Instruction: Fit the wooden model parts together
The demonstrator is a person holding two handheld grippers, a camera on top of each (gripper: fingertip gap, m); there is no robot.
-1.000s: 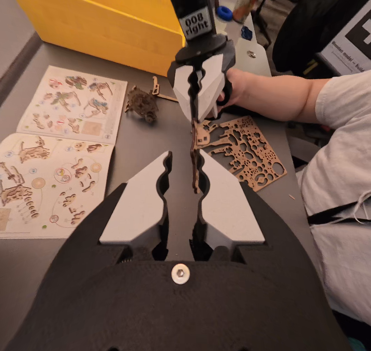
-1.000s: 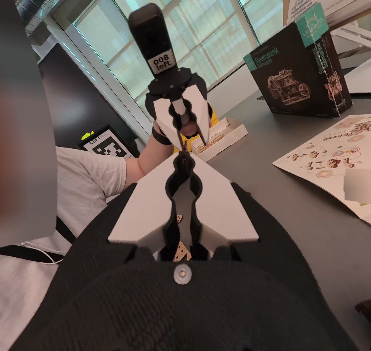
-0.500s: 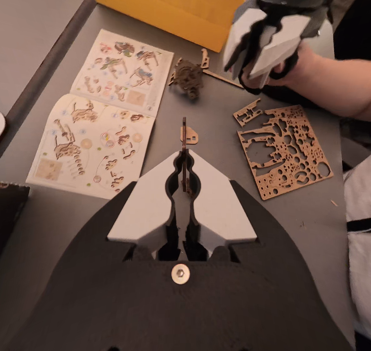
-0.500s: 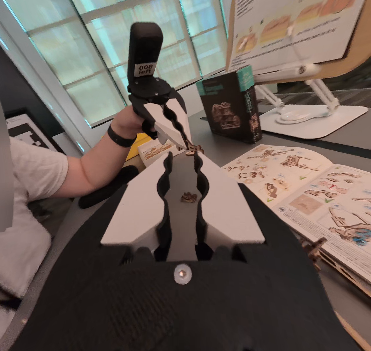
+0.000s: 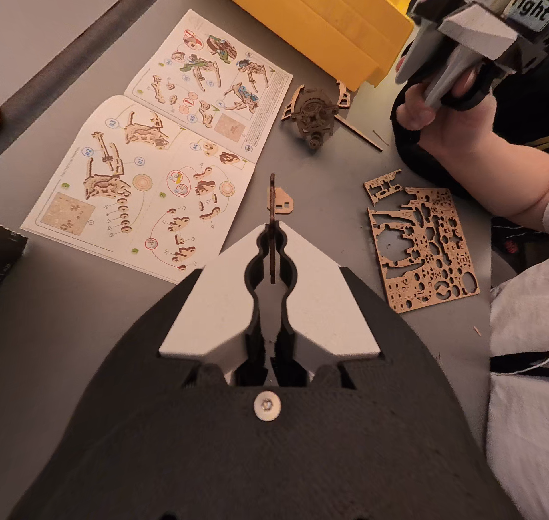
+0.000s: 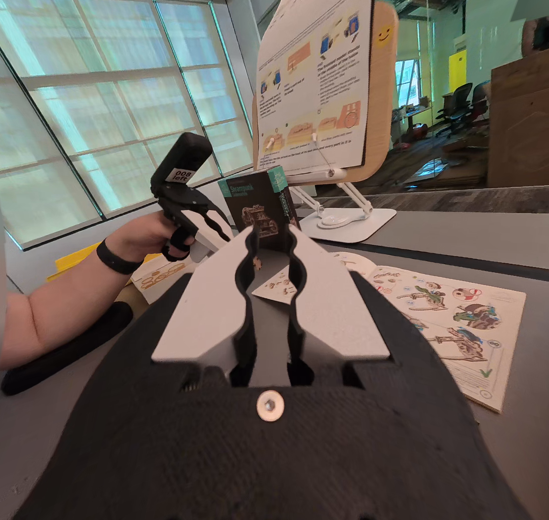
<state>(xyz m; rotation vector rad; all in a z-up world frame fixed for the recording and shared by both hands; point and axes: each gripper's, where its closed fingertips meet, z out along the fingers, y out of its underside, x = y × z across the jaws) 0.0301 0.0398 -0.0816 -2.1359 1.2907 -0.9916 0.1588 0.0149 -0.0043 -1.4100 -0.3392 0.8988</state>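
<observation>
The left gripper [image 5: 271,228], white-fingered with black wavy pads on a black body, is pinched nearly closed on a thin, flat brown wooden model piece [image 5: 272,205], held edge-on between the fingertips. A paler wooden tab with slots [image 5: 282,202] sticks out of that piece toward 3 o'clock, above the grey tabletop [image 5: 89,312].

The right gripper [image 6: 271,239], of the same build, stands with its jaws parted and nothing between them; through the gap shows a dark cardboard kit box with teal corners [image 6: 255,208], standing upright on the table. In the left wrist view this gripper sits at 1 o'clock, raised well above the table.

At 12 o'clock from the held piece rests a small, dark, partly assembled wooden model with pale curved arms [image 5: 315,113]. At 3 o'clock lies a tan plywood sheet full of punched-out holes [image 5: 421,247], flat on the table. At 10 o'clock an open white instruction booklet with coloured drawings [image 5: 166,149] lies flat. A yellow bin [image 5: 320,15] sits at 12 o'clock, beyond the model. In the right wrist view, a wooden stand holding a printed sheet [image 6: 315,74] rises behind the box.
</observation>
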